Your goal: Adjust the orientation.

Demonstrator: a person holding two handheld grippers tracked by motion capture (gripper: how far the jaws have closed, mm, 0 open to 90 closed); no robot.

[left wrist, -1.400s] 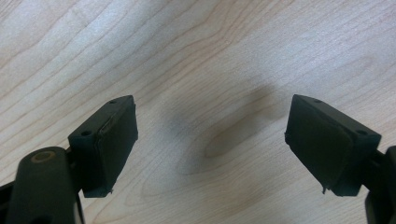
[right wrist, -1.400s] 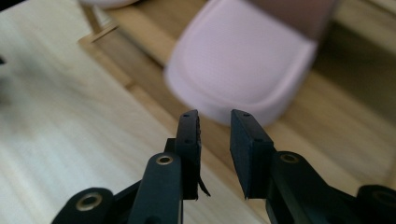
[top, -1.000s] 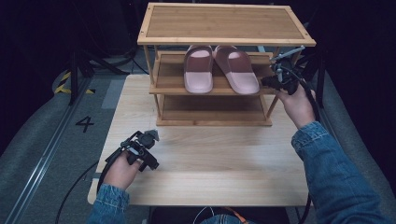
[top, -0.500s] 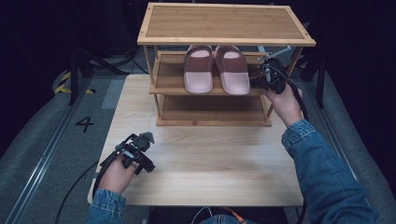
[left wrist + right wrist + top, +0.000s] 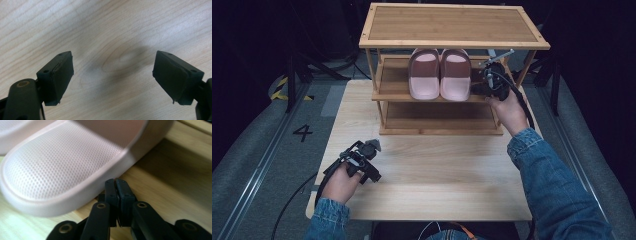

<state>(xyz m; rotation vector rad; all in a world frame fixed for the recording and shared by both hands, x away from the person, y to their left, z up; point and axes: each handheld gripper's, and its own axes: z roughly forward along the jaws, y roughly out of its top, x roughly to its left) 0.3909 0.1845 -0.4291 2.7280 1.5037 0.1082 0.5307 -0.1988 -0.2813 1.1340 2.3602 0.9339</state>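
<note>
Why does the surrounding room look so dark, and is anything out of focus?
High view: light falls on the table and rack, with the surroundings nearly black. Right gripper view: the pink slipper is soft-focused at close range. Left gripper view: a faint shadow lies on the wood between the fingers.

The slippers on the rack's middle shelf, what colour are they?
Pale pink; the slippers show best in the high view.

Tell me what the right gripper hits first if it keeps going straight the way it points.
Most likely the right-hand pink slipper: the right gripper, jaws shut, points at its side edge and looks nearly touching, though depth is unclear.
</note>
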